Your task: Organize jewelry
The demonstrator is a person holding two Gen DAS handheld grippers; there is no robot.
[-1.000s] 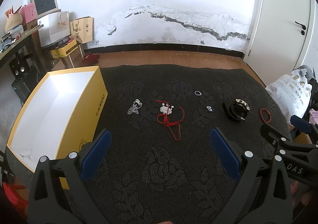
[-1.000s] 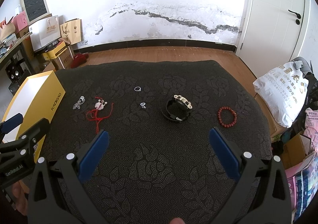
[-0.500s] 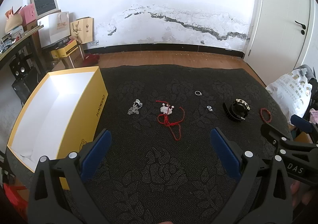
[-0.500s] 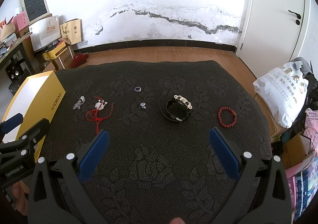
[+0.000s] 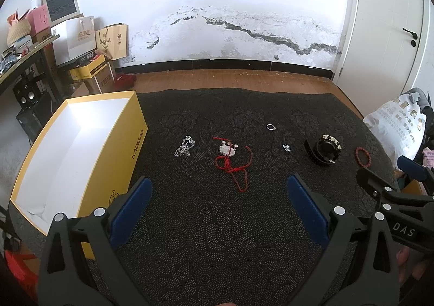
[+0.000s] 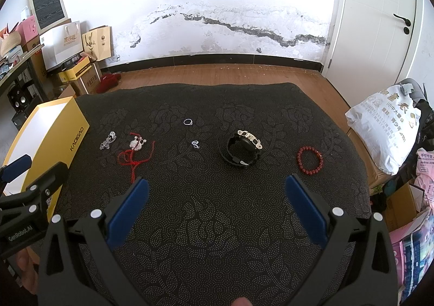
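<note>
Jewelry lies in a row on a black patterned cloth (image 5: 217,238): a silver chain (image 5: 184,147), a red cord necklace with a white pendant (image 5: 230,159), a silver ring (image 5: 270,127), a small silver ring (image 5: 286,147), a black watch (image 5: 324,150) and a red bead bracelet (image 5: 362,156). An open yellow box (image 5: 89,167) with a white inside stands at the left. In the right wrist view the watch (image 6: 244,150) and bracelet (image 6: 310,160) lie ahead. My left gripper (image 5: 217,189) and right gripper (image 6: 215,189) are both open and empty, held short of the jewelry.
A white printed bag (image 6: 385,126) and cartons stand past the cloth's right edge. Shelves, paper bags and boxes (image 5: 81,42) fill the left back corner. Wooden floor (image 5: 230,79), a cracked white wall and a white door (image 5: 390,21) lie beyond.
</note>
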